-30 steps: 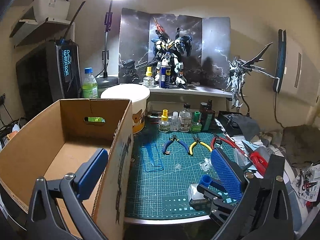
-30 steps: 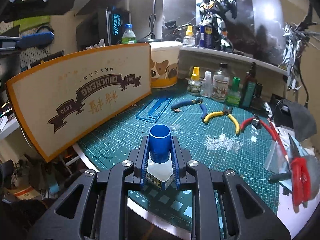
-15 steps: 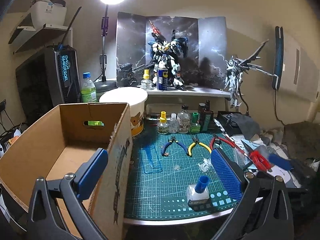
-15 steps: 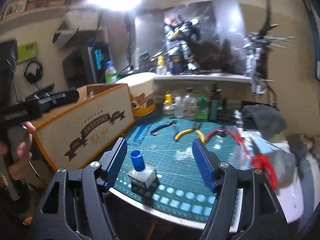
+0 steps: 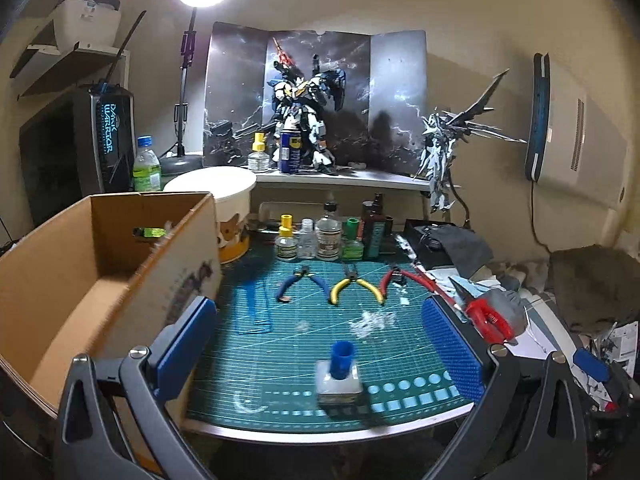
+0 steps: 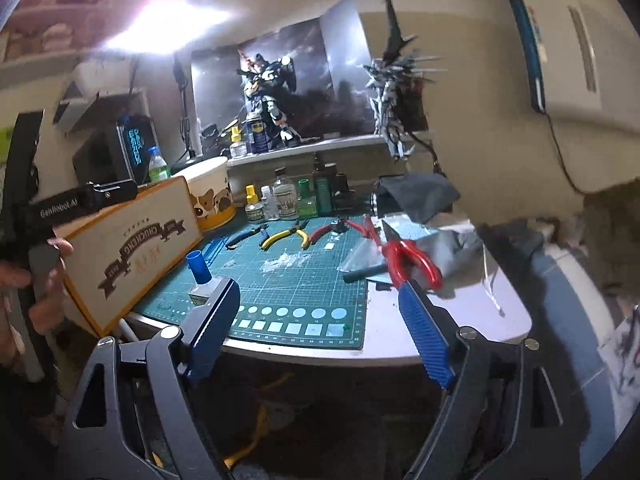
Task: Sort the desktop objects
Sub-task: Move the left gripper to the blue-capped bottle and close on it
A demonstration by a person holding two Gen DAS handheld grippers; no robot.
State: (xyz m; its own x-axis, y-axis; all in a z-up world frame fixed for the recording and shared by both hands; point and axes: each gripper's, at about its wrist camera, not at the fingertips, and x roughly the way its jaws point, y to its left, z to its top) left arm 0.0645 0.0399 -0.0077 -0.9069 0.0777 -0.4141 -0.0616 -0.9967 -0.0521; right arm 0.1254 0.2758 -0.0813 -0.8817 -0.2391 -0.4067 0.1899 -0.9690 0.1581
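Barely begun: box (image 5: 80, 280) empty, bottle (image 5: 340, 376) at mat's (image 5: 280, 344) front edge, pliers (image 5: 352, 286) unsorted; both tongs wide, empty.

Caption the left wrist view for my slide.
Open left hand-held gripper faces blue-capped bottle on green cutting mat, beside cardboard box.

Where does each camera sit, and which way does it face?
Left wrist: on the left hand-held gripper, low before the desk, facing the mat, bottle and box; its open fingers show.
Right wrist: on the right hand-held gripper, further back and to the right, tilted; its open fingers and the person's left hand show.
Shared: bottle, mat, pliers, box.
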